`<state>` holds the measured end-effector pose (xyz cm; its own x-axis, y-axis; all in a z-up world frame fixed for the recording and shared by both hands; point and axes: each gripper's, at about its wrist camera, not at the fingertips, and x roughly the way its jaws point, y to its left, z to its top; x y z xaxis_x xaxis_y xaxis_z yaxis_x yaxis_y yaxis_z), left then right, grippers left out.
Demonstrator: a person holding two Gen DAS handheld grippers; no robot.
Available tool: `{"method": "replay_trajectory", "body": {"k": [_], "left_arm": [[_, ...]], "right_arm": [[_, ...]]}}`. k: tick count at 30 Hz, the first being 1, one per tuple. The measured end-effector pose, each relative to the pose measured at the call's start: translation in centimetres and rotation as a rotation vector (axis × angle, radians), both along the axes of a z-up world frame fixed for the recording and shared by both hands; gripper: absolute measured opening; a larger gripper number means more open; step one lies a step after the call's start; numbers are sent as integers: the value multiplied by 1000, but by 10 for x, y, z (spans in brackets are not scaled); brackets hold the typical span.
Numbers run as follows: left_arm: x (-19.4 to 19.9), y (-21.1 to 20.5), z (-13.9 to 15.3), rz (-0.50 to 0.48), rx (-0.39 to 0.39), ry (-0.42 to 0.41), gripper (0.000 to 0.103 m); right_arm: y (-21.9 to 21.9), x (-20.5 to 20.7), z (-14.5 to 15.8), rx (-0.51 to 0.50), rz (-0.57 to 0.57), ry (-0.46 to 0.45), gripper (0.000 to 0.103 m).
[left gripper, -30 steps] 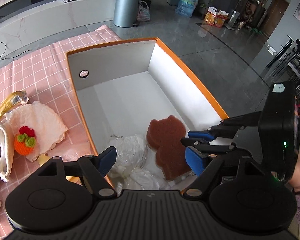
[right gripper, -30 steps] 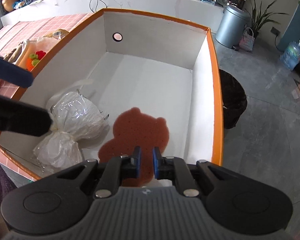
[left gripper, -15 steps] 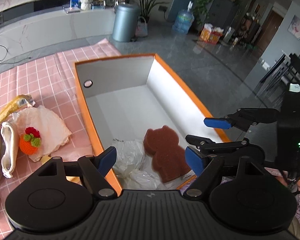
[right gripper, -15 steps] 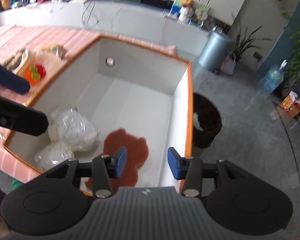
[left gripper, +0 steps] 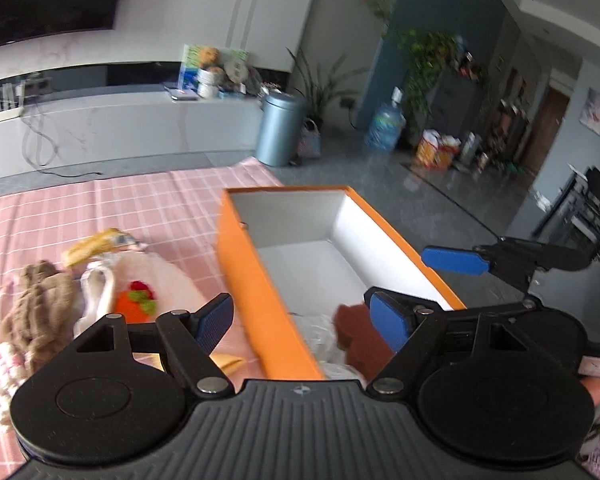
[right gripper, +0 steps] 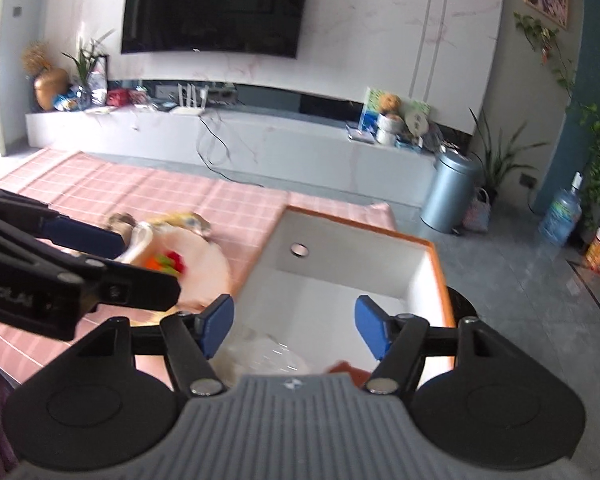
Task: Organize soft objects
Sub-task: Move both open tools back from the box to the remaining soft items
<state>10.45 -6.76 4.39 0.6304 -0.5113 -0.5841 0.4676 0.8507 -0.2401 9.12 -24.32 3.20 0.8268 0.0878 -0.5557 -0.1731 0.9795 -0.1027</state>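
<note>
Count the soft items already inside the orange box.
2 visible in the orange box, both at its near end: a brown bear-shaped sponge toward the right wall, and a crumpled clear plastic bag left of it. The grippers hide the nearest corner.

The far half of the orange box [left gripper: 260, 300] lies bare and open from above, its near end filled by a brown sponge [left gripper: 356, 340] and clear bags [right gripper: 268, 354], while soft toys [left gripper: 136, 300] crowd the pink cloth [left gripper: 160, 200] beside it.
</note>
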Motion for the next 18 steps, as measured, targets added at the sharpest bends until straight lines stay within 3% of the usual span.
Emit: {"method": "replay_trajectory", "body": {"k": [11,18], "left_arm": [[-10,76,-26,192,-76,-16,91],[-13,116,-49,278,-101,5,91]], "right_arm": [[70,-5,-14,71,52,-27,86],[108,-2,-38,94,99,17,93]]}}
